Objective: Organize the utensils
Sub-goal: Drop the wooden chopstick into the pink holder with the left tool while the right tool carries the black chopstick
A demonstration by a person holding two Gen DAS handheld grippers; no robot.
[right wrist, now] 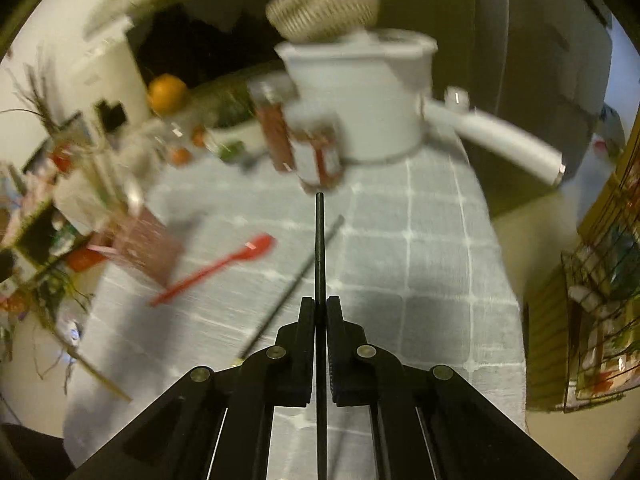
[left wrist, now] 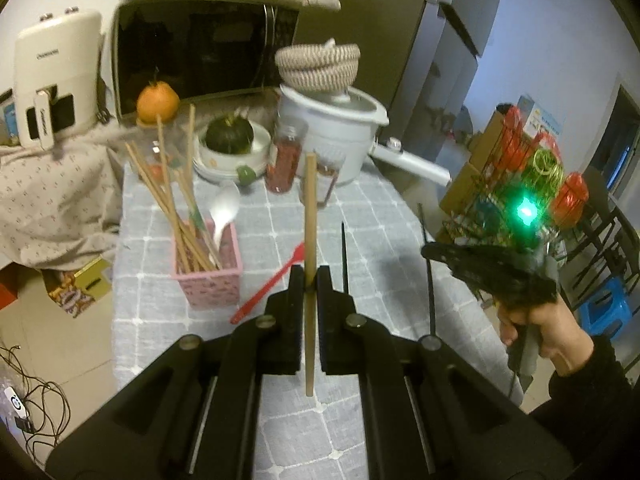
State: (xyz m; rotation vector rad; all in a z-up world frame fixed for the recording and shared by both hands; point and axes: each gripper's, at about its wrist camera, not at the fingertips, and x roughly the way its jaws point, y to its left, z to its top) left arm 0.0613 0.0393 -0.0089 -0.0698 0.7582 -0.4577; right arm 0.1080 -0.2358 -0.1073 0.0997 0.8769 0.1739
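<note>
Grey grid-checked tablecloth (left wrist: 360,208) covers the table, with a white plastic pot with a long side handle (left wrist: 340,128) at the back and a pink rectangular holder (left wrist: 210,276) at left, packed with leaning wooden chopsticks and a white spoon. A red silicone spatula (right wrist: 216,270) lies flat beside a loose black chopstick (right wrist: 296,278), both running diagonally. Left gripper (left wrist: 310,280) clamps a pale wooden chopstick (left wrist: 310,208) lengthwise along its fingers, tip forward; right gripper (right wrist: 320,308) pinches a thin black chopstick (right wrist: 319,240) the same way, above the cloth.

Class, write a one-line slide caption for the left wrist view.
Left gripper clamps a wooden chopstick above the checked tablecloth, pink utensil box nearby.
</note>
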